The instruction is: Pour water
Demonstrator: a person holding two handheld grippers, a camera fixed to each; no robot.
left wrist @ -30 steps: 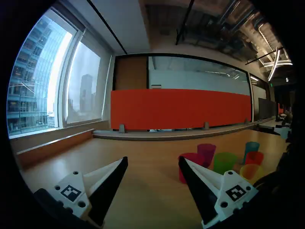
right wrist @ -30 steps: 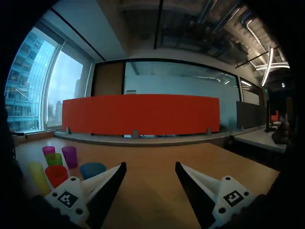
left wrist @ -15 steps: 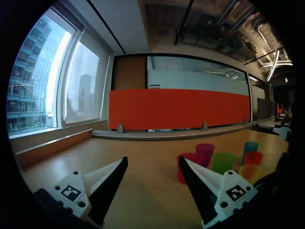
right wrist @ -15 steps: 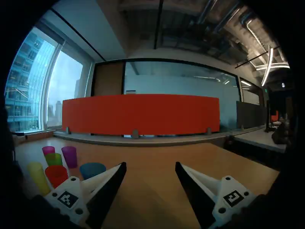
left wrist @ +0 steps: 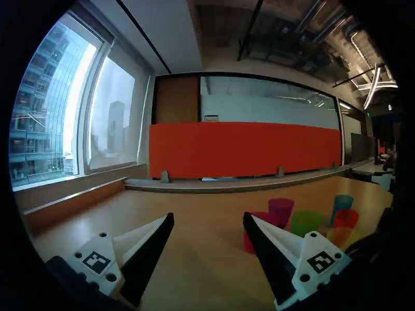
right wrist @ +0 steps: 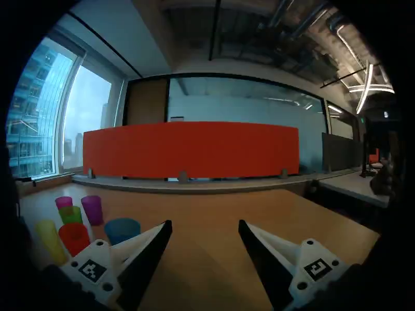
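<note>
**Q:** How do the tongs stand?

**A:** Both pairs are spread wide and empty. The left tongs (left wrist: 207, 217) and the right tongs (right wrist: 204, 224) each hang low over the wooden desk (left wrist: 202, 269). They point level toward an orange partition (left wrist: 244, 147) at its far edge.

**Q:** Why held like that?

**A:** It looks like a ready pose, open enough to take a cup, with no grasp begun.

**Q:** Where are the cups?

**A:** A cluster of six translucent plastic cups (right wrist: 73, 236) stands on the desk. In the left gripper view it sits to the right of the tongs, and in the right gripper view to the left. So it lies between the two pairs, probably set there so either hand can reach it. The blue cup (right wrist: 122, 229) is nearest the right tongs, partly behind one finger. A red cup (left wrist: 250, 230) is nearest the left tongs, also partly hidden.

**Q:** Which way do they point?

**A:** All stand upright, mouths up, long axis vertical. They are close together and some are perhaps touching. I cannot tell whether any holds water.
</note>
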